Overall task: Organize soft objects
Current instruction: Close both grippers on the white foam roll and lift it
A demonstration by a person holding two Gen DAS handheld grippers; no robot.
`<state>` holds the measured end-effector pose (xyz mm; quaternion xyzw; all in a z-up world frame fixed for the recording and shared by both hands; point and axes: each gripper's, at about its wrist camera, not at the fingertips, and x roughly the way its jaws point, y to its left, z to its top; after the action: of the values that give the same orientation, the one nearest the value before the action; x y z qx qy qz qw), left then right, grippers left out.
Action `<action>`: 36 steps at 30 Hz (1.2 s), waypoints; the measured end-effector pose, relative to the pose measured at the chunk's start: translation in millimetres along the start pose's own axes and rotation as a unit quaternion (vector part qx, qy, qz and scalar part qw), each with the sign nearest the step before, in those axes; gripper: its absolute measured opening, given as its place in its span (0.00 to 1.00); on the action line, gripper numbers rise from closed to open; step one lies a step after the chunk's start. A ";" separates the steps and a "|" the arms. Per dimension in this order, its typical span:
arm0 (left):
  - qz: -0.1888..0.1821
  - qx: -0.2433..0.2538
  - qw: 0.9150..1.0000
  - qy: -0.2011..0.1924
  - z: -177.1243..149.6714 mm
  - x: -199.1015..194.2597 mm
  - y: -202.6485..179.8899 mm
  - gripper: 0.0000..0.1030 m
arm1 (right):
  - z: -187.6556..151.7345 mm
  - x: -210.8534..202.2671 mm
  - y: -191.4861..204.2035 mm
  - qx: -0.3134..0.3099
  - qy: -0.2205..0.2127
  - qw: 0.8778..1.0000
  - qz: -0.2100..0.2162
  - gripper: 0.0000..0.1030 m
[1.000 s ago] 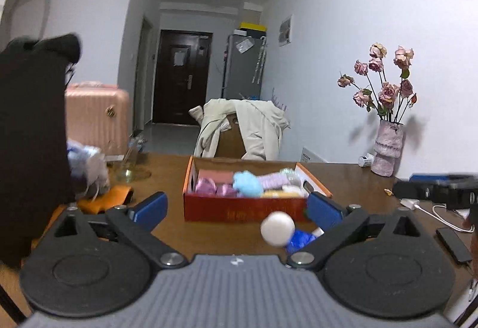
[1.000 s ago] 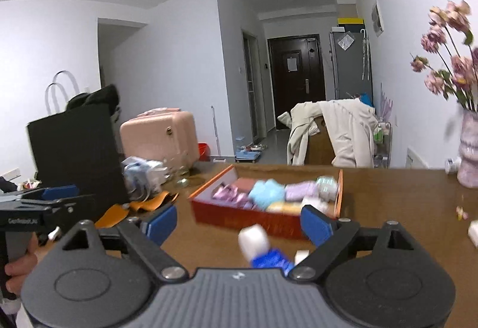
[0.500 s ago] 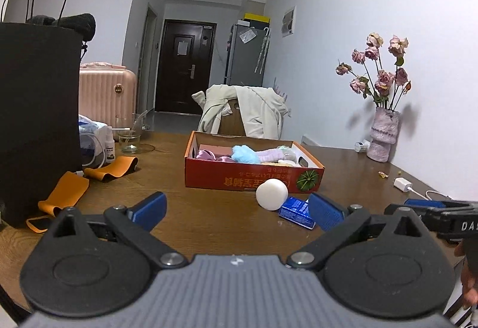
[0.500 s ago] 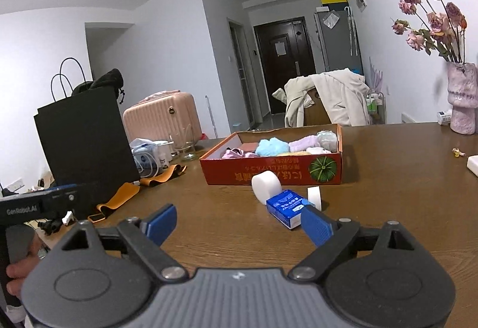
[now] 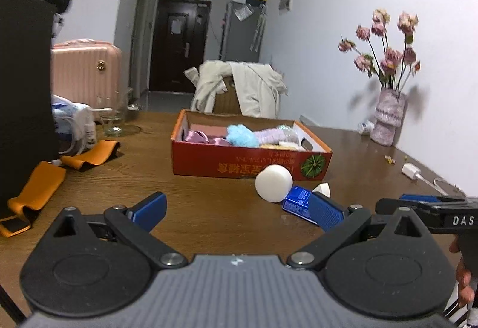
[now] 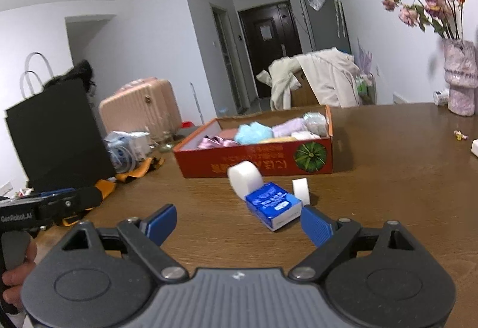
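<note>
A red cardboard box (image 5: 248,165) (image 6: 254,162) on the wooden table holds several soft items: pink, light blue, lilac and pale yellow. In front of it lie a white foam cylinder (image 5: 273,183) (image 6: 245,178), a blue packet (image 5: 297,202) (image 6: 273,205) and a small white roll (image 5: 322,189) (image 6: 301,190). My left gripper (image 5: 237,210) is open and empty, short of these items. My right gripper (image 6: 239,226) is open and empty, just before the blue packet. Each gripper shows at the edge of the other's view.
A black bag (image 5: 24,94) stands at the left with orange straps (image 5: 38,187) and a glass (image 5: 112,118) beside it. A vase of flowers (image 5: 388,121) and a white charger (image 5: 410,171) are at the right. A chair with a coat (image 5: 239,88) stands behind the table.
Both grippers dropped and pulled back from the box, then came forward again. The foam cylinder, packet and box have stayed in place on the table.
</note>
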<state>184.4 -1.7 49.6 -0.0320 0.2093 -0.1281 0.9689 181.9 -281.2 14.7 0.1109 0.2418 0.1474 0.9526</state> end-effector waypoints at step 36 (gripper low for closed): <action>-0.115 0.040 0.989 0.086 39.8 178.0 -30.0 0.53 | 32.5 134.4 -76.5 0.038 0.038 0.998 -0.037 0.17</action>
<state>350.4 -76.9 18.6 -0.0056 0.2812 -0.2491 0.9267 328.2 -312.0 -36.5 0.1324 0.2868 0.1070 0.9427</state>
